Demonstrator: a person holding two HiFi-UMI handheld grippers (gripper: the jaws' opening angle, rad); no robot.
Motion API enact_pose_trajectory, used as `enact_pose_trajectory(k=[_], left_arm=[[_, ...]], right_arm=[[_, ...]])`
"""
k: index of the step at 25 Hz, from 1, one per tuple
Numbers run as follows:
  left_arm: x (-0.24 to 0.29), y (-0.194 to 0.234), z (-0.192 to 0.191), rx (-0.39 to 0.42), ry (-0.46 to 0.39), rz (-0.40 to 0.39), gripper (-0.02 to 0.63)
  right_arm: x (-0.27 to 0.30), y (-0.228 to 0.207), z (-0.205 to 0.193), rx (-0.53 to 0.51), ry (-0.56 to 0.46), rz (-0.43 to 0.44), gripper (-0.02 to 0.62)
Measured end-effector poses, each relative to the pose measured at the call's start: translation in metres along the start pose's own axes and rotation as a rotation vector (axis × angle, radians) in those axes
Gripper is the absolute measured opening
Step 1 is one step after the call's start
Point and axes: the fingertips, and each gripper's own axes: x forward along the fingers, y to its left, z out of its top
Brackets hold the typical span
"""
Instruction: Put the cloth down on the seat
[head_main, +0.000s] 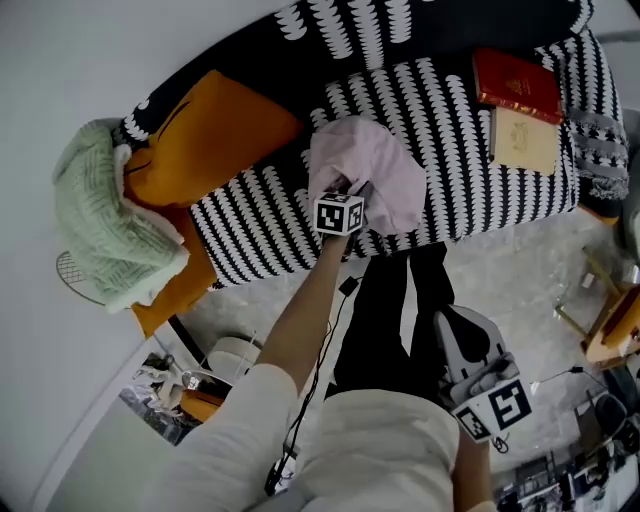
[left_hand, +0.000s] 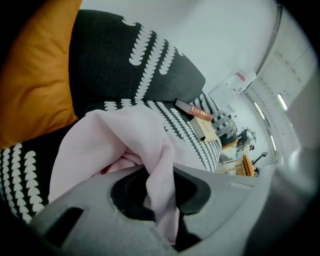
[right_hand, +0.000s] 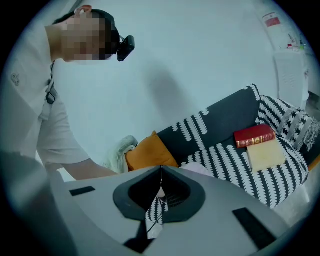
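A pale pink cloth (head_main: 372, 168) hangs bunched over the black-and-white patterned sofa seat (head_main: 460, 100). My left gripper (head_main: 352, 192) is shut on it, just above the seat's front part. In the left gripper view a fold of the cloth (left_hand: 120, 145) runs down between the jaws of the left gripper (left_hand: 162, 200), with the seat (left_hand: 187, 131) behind. My right gripper (head_main: 452, 318) hangs low beside the person's leg, away from the sofa. In the right gripper view the right gripper (right_hand: 160, 172) has its jaws together with nothing in them, and a bit of the cloth (right_hand: 199, 170) shows beyond.
An orange cushion (head_main: 210, 135) and a pale green knit blanket (head_main: 100, 210) lie at the sofa's left end. A red book (head_main: 517, 82) and a tan book (head_main: 525, 138) rest on the seat's right, next to a patterned cushion (head_main: 600, 150). Wooden furniture (head_main: 612, 322) stands on the floor at right.
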Motion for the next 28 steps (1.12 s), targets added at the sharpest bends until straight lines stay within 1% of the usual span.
enact_pose_trajectory(k=[5,8,11,13,21,28], left_arm=[[-0.023,-0.01,0.003,-0.079,-0.037,-0.033,0.052],[-0.033,-0.011,-0.002,-0.08,-0.03,-0.023,0.078],[-0.038,-0.012,-0.007,-0.071,-0.003,-0.022,0.136],[-0.042,-0.012,-0.011,-0.071,0.012,-0.015,0.156],[-0.081,-0.022,-0.014,-0.092,-0.007,0.013,0.16],[-0.134,-0.043,-0.008,-0.073,-0.073,0.032,0.16]], right_arm=[[-0.005,0.012,0.012,-0.029,-0.021,0.014,0.009],[-0.008,0.021,0.018,-0.048,-0.028,0.022,0.009],[-0.013,0.027,0.022,-0.066,-0.04,0.026,0.009],[-0.016,0.031,0.024,-0.078,-0.044,0.026,0.009],[-0.038,0.046,0.04,-0.137,-0.083,0.03,0.009],[-0.061,0.06,0.062,-0.21,-0.147,0.05,0.009]])
